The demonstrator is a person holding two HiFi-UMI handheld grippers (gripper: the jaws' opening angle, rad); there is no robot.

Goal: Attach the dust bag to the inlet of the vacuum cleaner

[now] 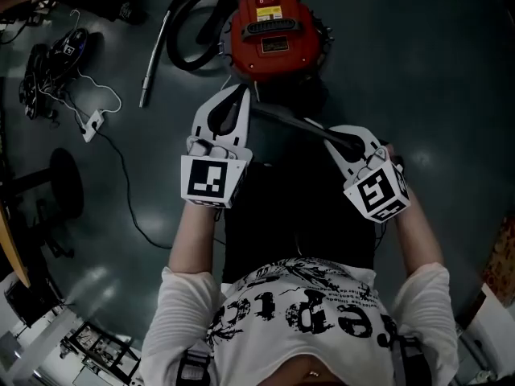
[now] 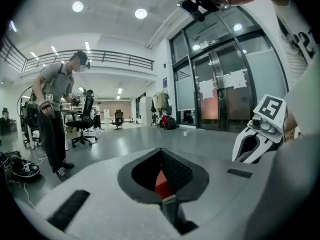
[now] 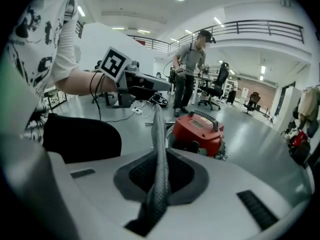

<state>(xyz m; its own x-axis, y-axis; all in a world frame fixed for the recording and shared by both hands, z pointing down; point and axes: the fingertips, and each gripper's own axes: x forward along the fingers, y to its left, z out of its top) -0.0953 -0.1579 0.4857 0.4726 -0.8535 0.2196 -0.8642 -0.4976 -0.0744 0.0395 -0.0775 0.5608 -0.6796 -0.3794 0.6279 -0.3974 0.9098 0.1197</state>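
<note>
My left tool (image 1: 243, 95) is pressed together, and in its own view a thin grey fold of fabric sits nipped at the base of the jaws, with a sliver of red showing through the gap beyond. My right tool (image 1: 332, 138) is likewise clamped on a ribbon of woven grey cloth that rises straight up between its pads. Both are gripping the dust bag (image 1: 290, 121). In the head view its edge runs as a taut dark strip from the left tool's tips, left of centre, down and right to the right tool's tips. Below that strip lies a dark mass between my forearms, and I cannot tell whether it is the rest of the bag or clothing. Just above the left tool, at the top centre of the frame, the red vacuum cleaner (image 1: 273, 34) sits on the floor (image 1: 418, 63), close to the bag's edge, though I cannot say whether they touch. Its black hose (image 1: 187, 24) coils at the upper left, with the metal wand (image 1: 153, 59) slanting down beside it. Further left a white power strip (image 1: 92, 124) and its cables trail over the floor. In the right gripper view another person (image 3: 190, 66) stands beyond the vacuum near office chairs (image 3: 218, 84). The left gripper view shows glass doors (image 2: 220, 91) at the right.
</note>
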